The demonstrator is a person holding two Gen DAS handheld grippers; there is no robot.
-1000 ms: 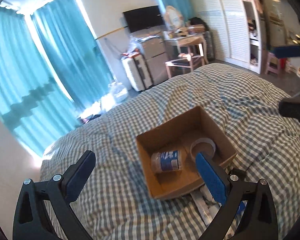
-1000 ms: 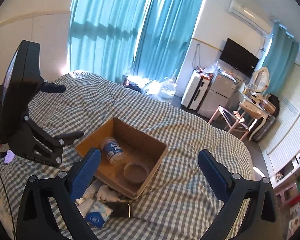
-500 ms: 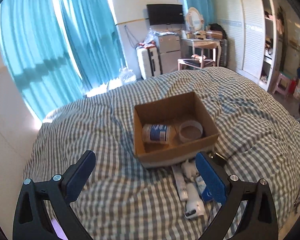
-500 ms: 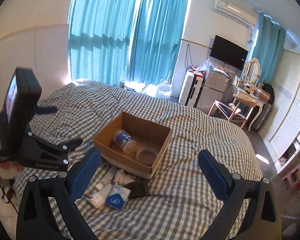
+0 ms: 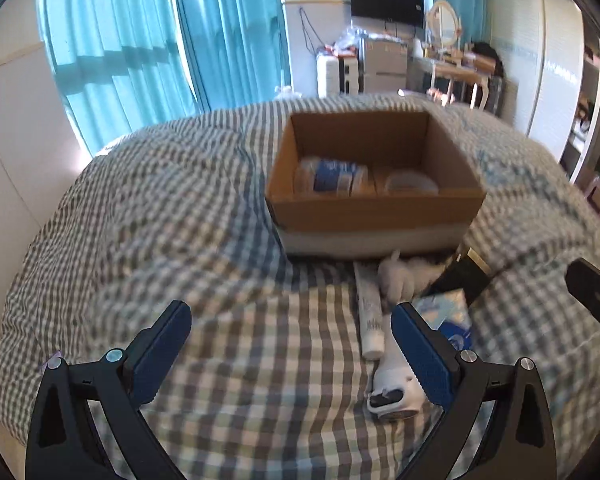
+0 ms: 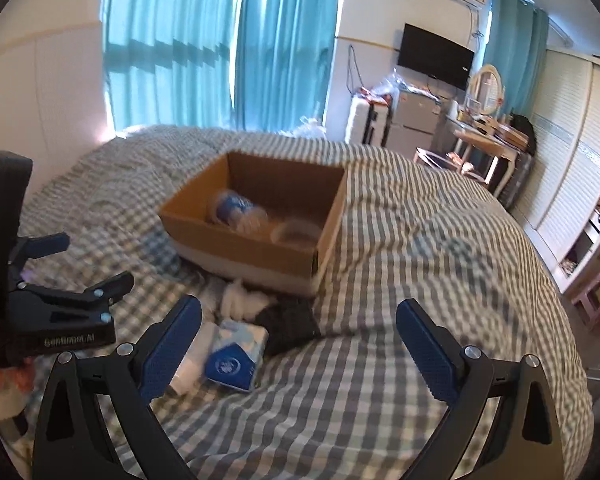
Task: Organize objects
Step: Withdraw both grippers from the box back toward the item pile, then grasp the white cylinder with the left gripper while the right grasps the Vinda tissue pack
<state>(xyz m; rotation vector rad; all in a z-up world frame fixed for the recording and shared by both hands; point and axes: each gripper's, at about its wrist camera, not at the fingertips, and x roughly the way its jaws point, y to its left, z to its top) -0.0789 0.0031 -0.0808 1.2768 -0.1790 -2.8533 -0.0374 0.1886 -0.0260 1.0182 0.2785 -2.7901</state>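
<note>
An open cardboard box [image 5: 376,212] [image 6: 236,244] sits on the checked bedspread. Inside lie a clear bottle with a blue label [image 5: 332,178] [image 6: 236,210] and a roll of clear tape [image 5: 410,182] [image 6: 296,232]. In front of the box lie a white tube [image 5: 369,316], a white fluffy item [image 5: 400,276] [image 6: 242,300], a black item [image 5: 460,276] [image 6: 290,322], a blue tissue pack [image 5: 452,322] [image 6: 236,354] and a white device [image 5: 394,388]. My left gripper [image 5: 290,350] is open and empty, low before the pile. My right gripper [image 6: 298,350] is open and empty, over the pile.
The bed [image 5: 180,208] fills both views. Teal curtains [image 6: 220,40], a suitcase [image 6: 358,120], a small fridge [image 6: 414,124], a dressing table with chair [image 6: 480,144] and white wardrobes [image 6: 572,140] stand beyond it. The left gripper's body [image 6: 28,300] shows at the right wrist view's left edge.
Both grippers have drawn back and dropped lower toward the bedspread. The box now looks nearer and the pile of loose items in front of it has come into full view.
</note>
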